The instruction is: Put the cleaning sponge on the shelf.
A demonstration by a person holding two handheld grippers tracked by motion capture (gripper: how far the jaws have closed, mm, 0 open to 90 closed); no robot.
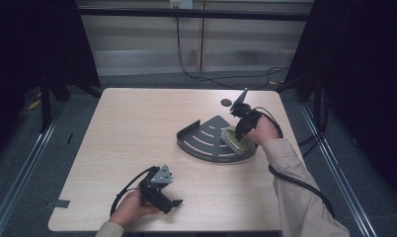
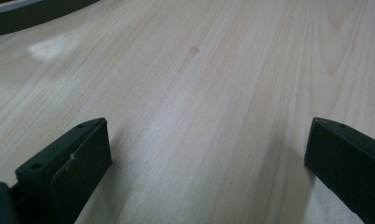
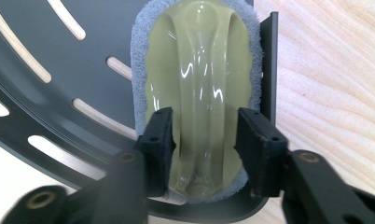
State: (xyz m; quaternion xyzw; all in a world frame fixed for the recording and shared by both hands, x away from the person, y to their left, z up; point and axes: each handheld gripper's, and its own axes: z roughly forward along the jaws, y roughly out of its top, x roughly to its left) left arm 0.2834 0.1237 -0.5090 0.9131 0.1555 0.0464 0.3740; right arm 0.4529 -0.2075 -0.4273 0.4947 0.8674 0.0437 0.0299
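High view: I see one tray (image 1: 201, 143) far right on counter (image 1: 137, 128), one sponge (image 1: 234, 138) in its right corner.

Left view: left hand-held gripper (image 2: 209, 154) wide open, empty.

Right view: right hand-held gripper (image 3: 204, 135) clamped on sponge (image 3: 199, 70) ridge. Risk, I judge: glossy handle slips, or tray (image 3: 59, 84) drags.

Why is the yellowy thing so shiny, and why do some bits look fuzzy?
In the right gripper view, lamp light glints in white streaks off the glossy yellow-green plastic handle of the grey-edged scrubber; the gripper's black joints at the bottom blur, too near the lens. In the left gripper view, a pale glare patch sits on the light wooden table, and each jaw casts a soft shadow. The high view is dim around the table.
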